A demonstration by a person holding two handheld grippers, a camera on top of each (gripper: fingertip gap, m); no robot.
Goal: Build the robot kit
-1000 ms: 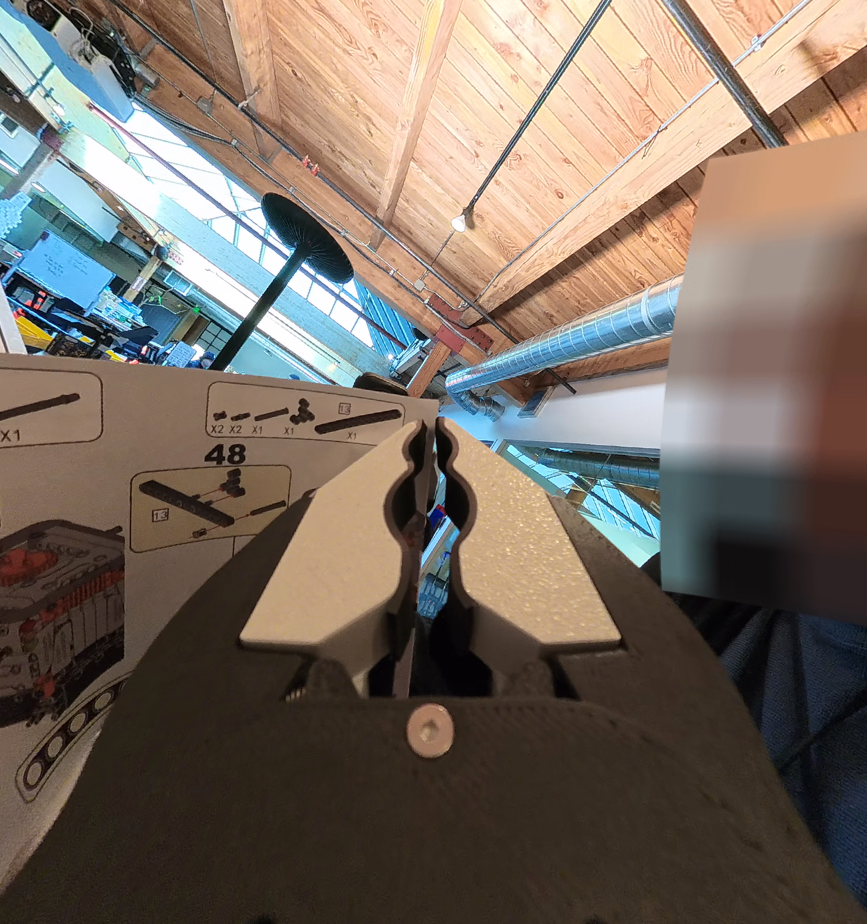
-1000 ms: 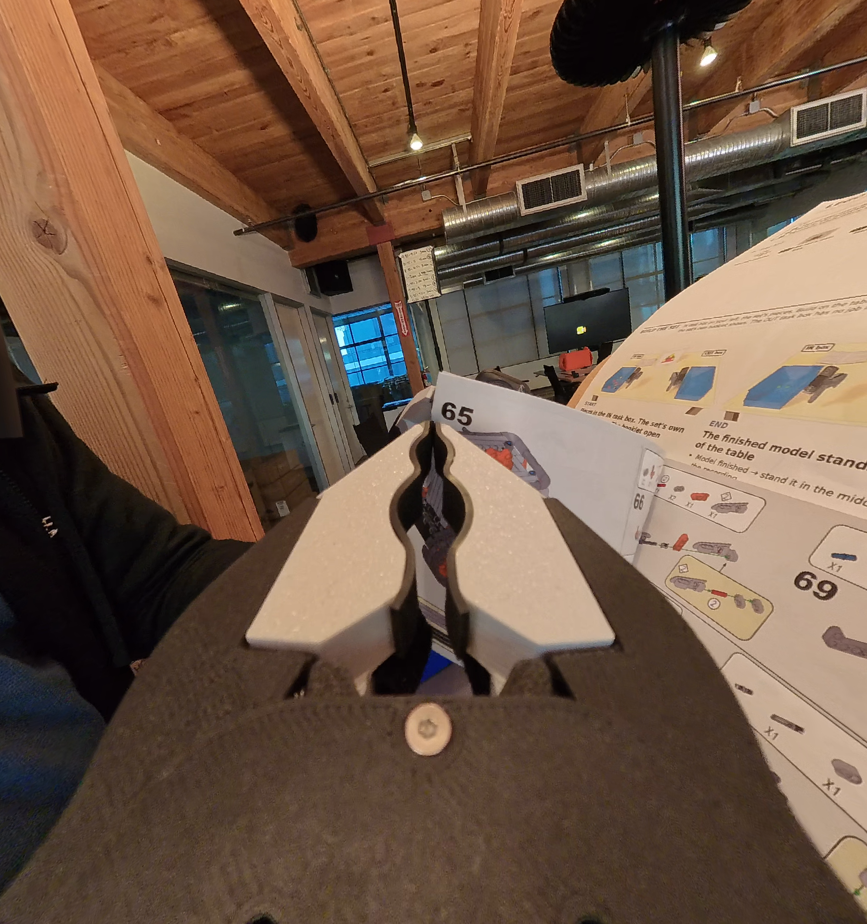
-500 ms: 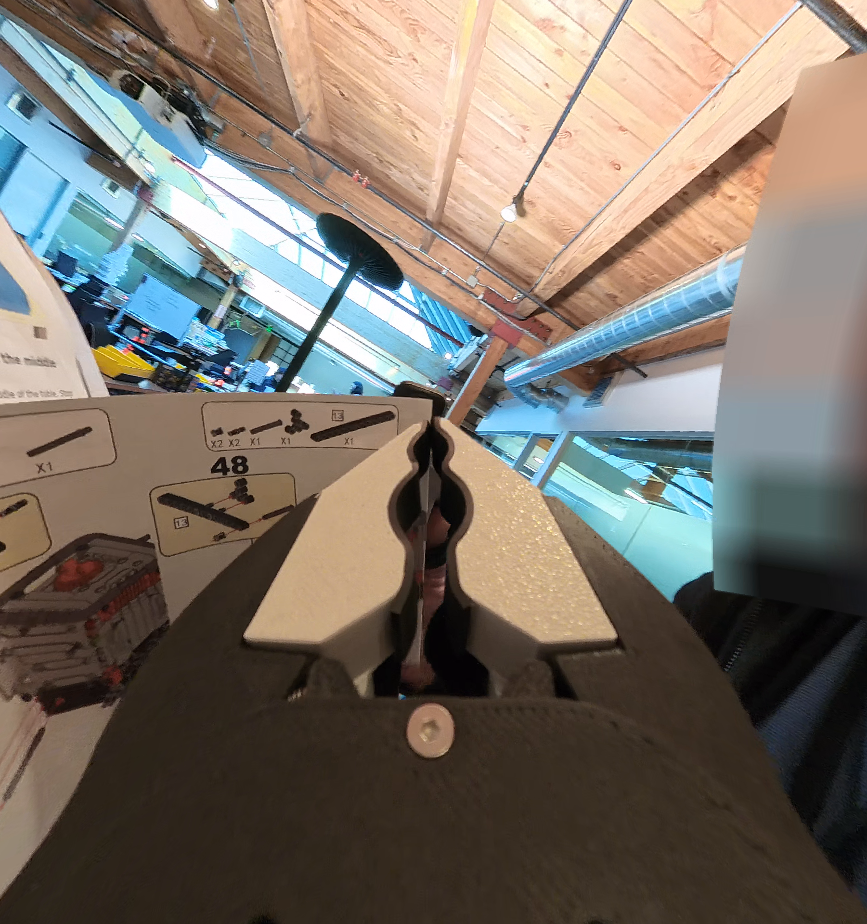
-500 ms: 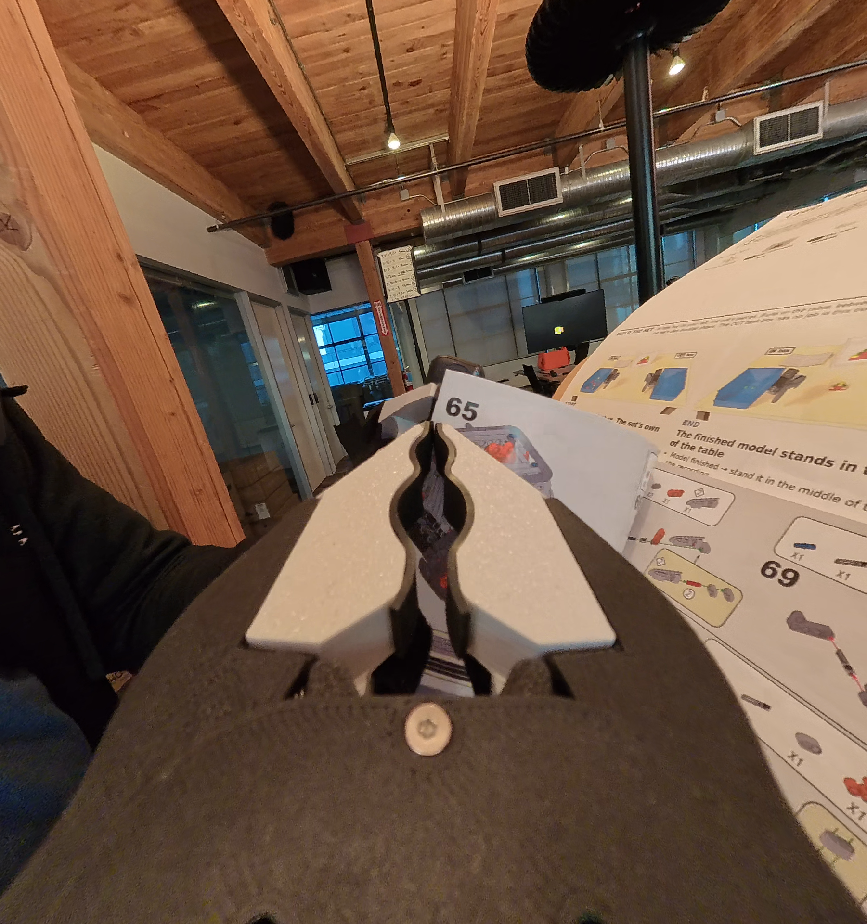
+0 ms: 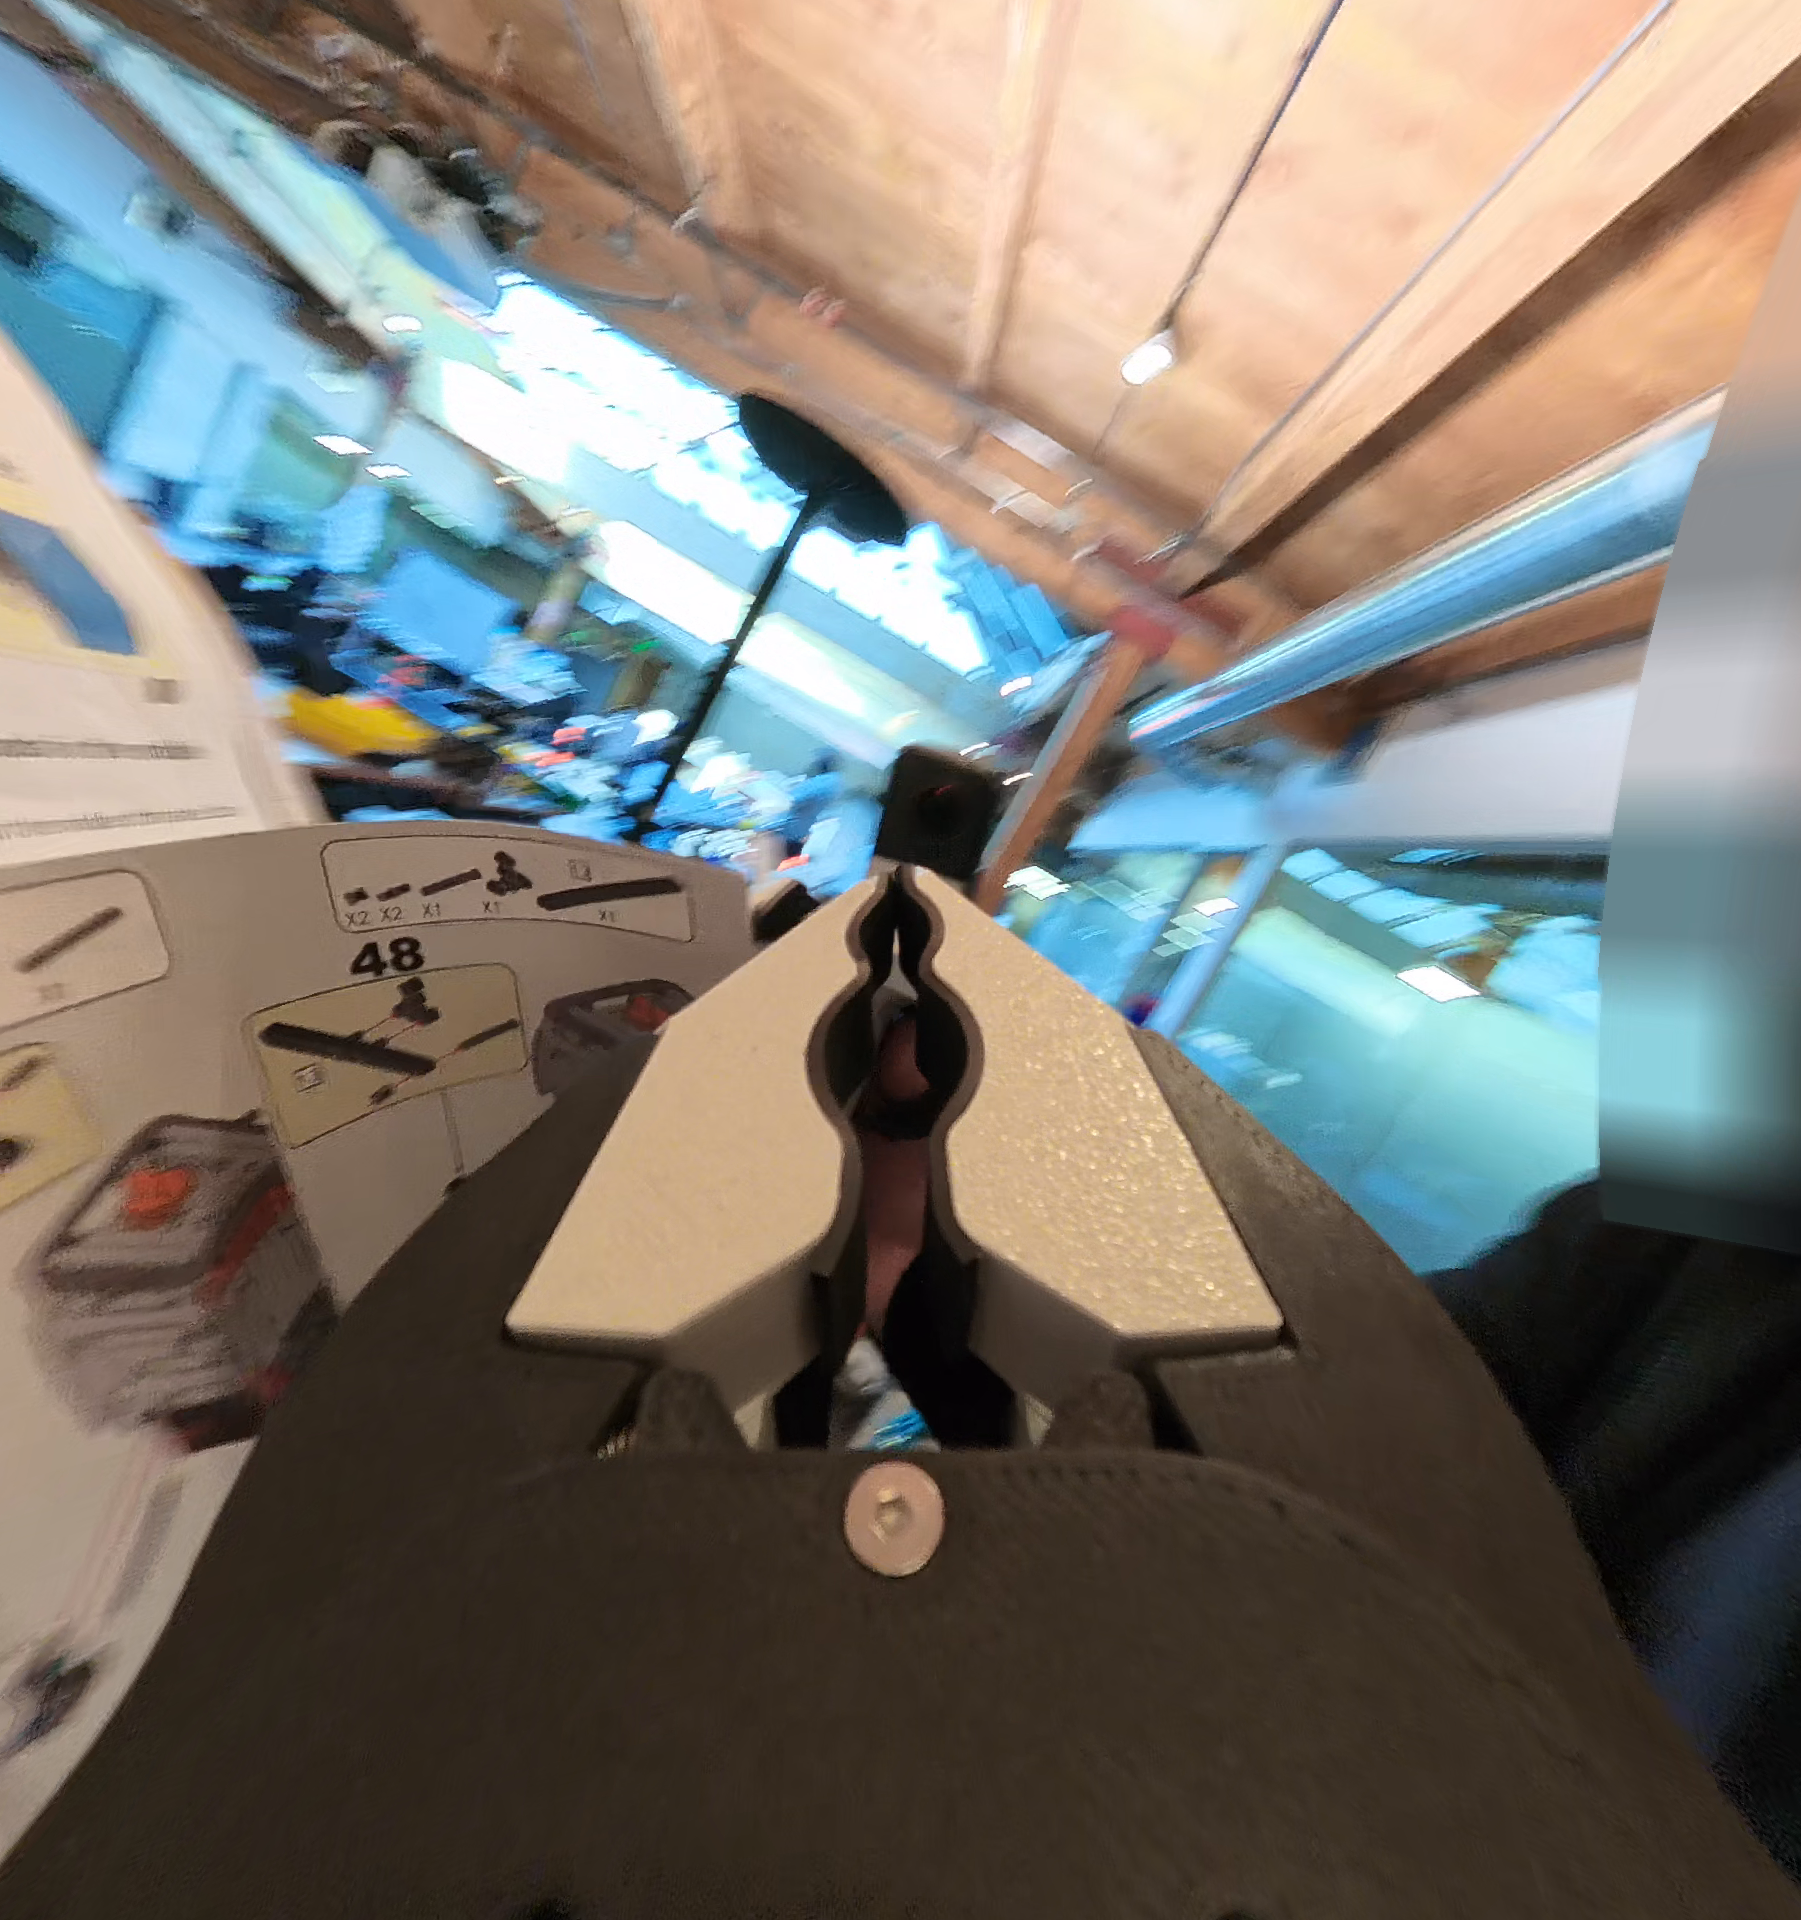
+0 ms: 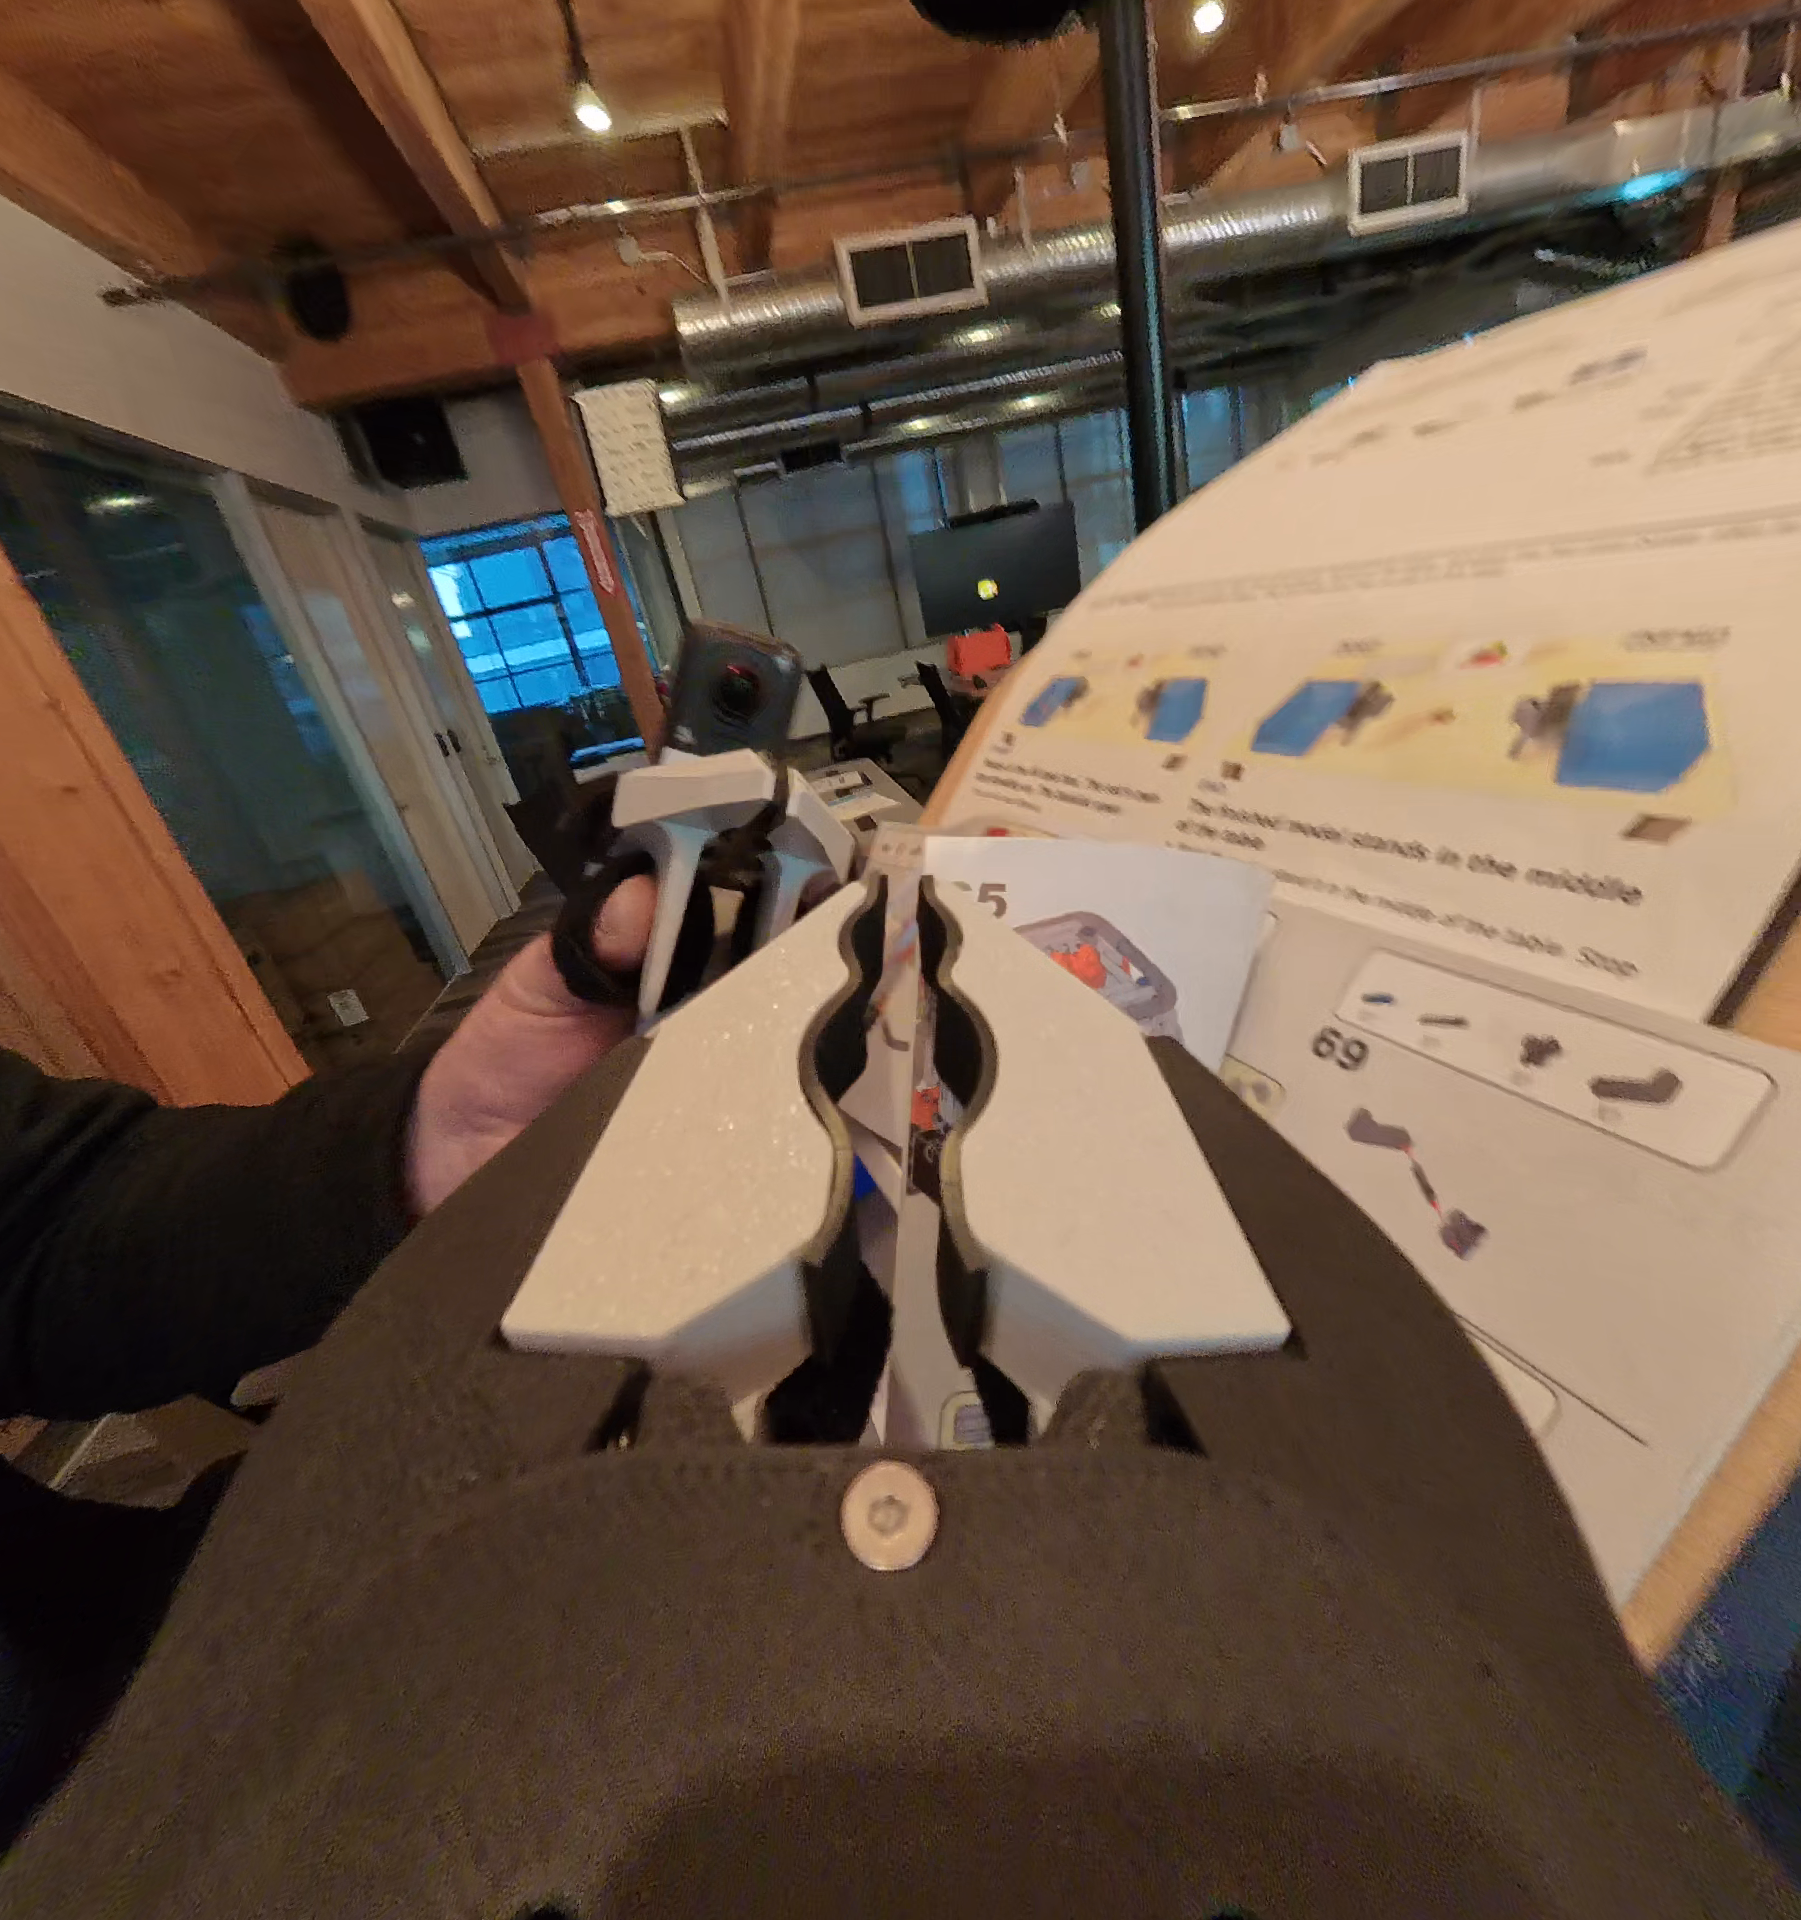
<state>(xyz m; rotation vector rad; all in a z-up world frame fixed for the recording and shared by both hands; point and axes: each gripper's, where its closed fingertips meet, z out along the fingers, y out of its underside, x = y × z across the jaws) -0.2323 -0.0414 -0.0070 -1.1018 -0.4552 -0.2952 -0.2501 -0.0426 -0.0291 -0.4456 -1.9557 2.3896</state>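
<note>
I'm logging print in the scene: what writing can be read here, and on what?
I will not quote writing; these bear it.
Instruction booklet, pinched in the right tongs: step numbers and part counts, legible.
Large sheet behind it: captions and bold line, mostly blurred.

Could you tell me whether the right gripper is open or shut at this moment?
Shut: the right gripper has its tips nearly together, pinching a booklet page edge-on between them.
</note>
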